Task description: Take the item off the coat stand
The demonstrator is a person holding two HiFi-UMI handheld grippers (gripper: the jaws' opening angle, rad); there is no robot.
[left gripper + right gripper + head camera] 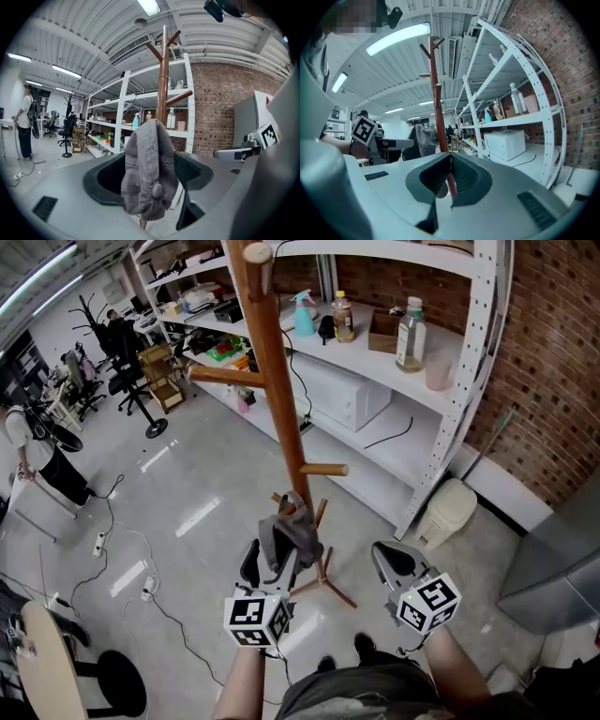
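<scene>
Left gripper view: my left gripper stands wide open, grey cap hanging upright between its unpressing pads; right gripper shut, empty, farther right.

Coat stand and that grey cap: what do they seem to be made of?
Coat stand: apparently wood, reddish-brown, smooth, slight sheen; pale cut end on a peg tip. Grey cap: soft fabric, probably cotton, matte; stitched seams and limp folds show.

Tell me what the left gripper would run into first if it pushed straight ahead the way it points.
The grey cap, which hangs between the left gripper's open jaws. Right behind it in the same line stands the coat stand's wooden pole; how far behind is hard to judge.
</scene>
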